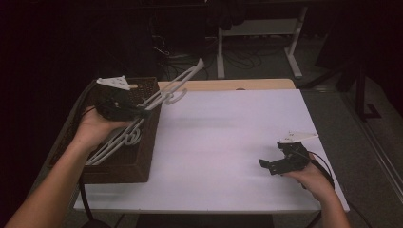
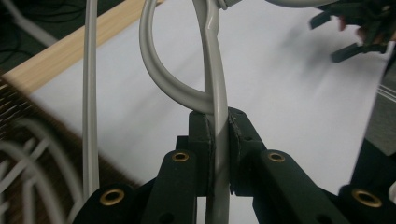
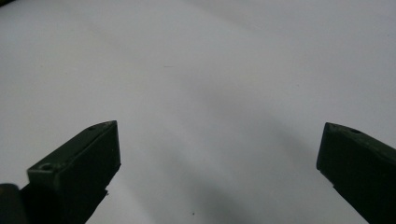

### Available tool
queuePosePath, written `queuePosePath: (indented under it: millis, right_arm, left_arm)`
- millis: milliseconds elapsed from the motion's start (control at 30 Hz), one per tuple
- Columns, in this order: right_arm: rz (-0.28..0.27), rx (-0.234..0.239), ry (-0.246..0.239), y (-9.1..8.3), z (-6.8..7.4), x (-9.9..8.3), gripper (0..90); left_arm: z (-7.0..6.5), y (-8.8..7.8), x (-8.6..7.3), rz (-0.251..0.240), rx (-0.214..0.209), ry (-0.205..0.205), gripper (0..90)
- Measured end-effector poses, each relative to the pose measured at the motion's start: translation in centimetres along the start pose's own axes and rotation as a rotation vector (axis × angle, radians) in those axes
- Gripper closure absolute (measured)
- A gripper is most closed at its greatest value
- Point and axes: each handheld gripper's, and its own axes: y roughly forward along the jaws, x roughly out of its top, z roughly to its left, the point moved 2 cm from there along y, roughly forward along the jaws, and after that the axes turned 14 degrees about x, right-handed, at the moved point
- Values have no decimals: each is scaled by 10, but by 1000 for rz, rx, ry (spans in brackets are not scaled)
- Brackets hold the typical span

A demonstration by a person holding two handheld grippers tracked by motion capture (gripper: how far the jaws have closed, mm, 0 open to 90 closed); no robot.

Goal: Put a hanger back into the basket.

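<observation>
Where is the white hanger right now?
In the high view the white hanger is at the left, clamped in the left gripper and tilted up above the brown basket.

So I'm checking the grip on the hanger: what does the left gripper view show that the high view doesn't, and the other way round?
Left gripper view: the left hand-held gripper has its pads pinched on a thin bar of the white hanger, just below a curved loop.
High view: the hanger's full length, slanting up over the brown basket, and the person's forearms.
Both: the white table, the held hanger, and the right hand-held gripper with jaws apart.
</observation>
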Motion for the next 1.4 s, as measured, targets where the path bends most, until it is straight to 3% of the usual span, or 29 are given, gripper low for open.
queuePosePath:
  millis: [367, 567, 900, 1133, 1233, 1333, 1400]
  right_arm:
    - [9, 2, -2, 3, -1, 0, 0]
    - [9, -2, 5, 2, -2, 0, 0]
    - [19, 2, 3, 5, -2, 0, 0]
    - [19, 3, 2, 6, -2, 1, 0]
    - [17, 4, 3, 6, -2, 1, 0]
    - [18, 4, 3, 6, -2, 1, 0]
    - [16, 5, 2, 5, -2, 1, 0]
  left_arm:
    - [46, -23, -53, 18, 94, -92, 821]
    - [60, -31, -82, 40, 131, -124, 821]
    - [66, -32, -112, 95, 166, -142, 821]
    - [64, -17, -119, 145, 177, -124, 820]
    - [63, -2, -126, 186, 172, -118, 820]
    - [65, 8, -133, 196, 134, -141, 815]
    - [65, 8, -132, 187, 151, -128, 782]
